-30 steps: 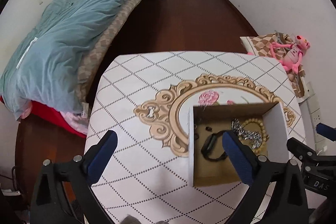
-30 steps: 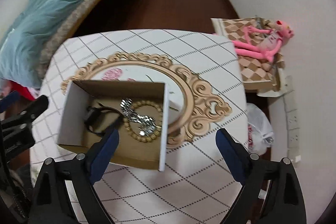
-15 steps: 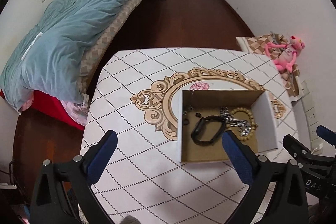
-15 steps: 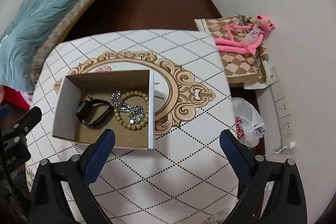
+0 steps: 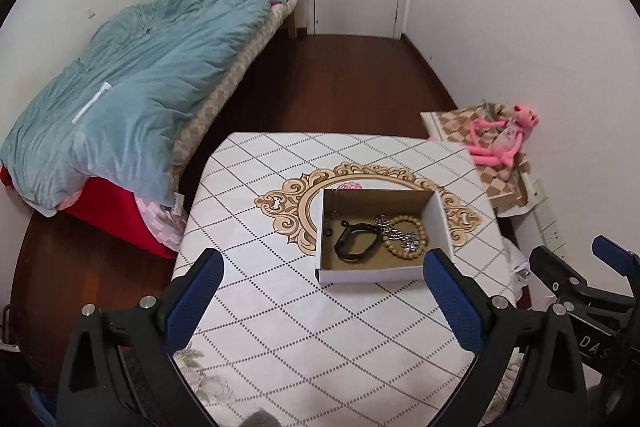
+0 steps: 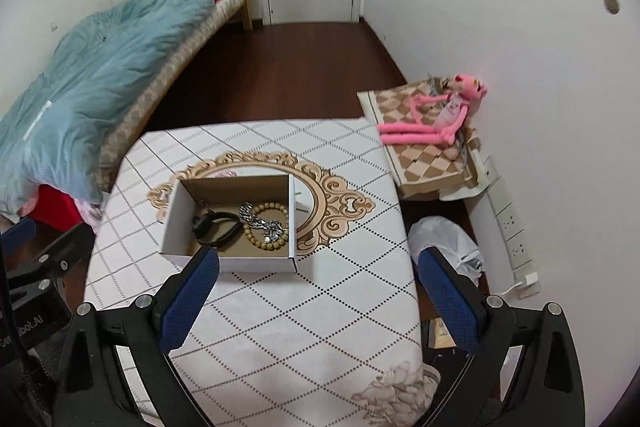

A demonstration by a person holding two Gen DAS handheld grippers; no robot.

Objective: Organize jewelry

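An open cardboard box [image 5: 380, 274] [image 6: 230, 263] with white outer walls sits on the table. Inside lie a black wristband [image 5: 354, 247] [image 6: 214, 229], a wooden bead bracelet [image 5: 416, 231] [image 6: 276, 211] and a silver chain [image 5: 396, 233] [image 6: 262, 223]. A small dark piece [image 5: 329, 230] lies near the box's left wall. My left gripper [image 5: 318, 293] is open, held above the table's near part, short of the box. My right gripper [image 6: 318, 289] is open too, nothing between its blue pads [image 6: 188, 301].
The table [image 5: 280, 307] wears a white diamond-pattern cloth with a gold oval frame print [image 5: 288, 203]. A bed with a teal duvet [image 5: 132, 95] stands left. At the right are a pink plush toy [image 6: 436, 119] on a checkered cushion, a white plastic bag [image 6: 444, 241] and wall sockets [image 6: 512, 223].
Both grippers have pulled back and tilted up from over the box. The box now lies farther ahead, and the door and walls have come into view. Both stayed open.
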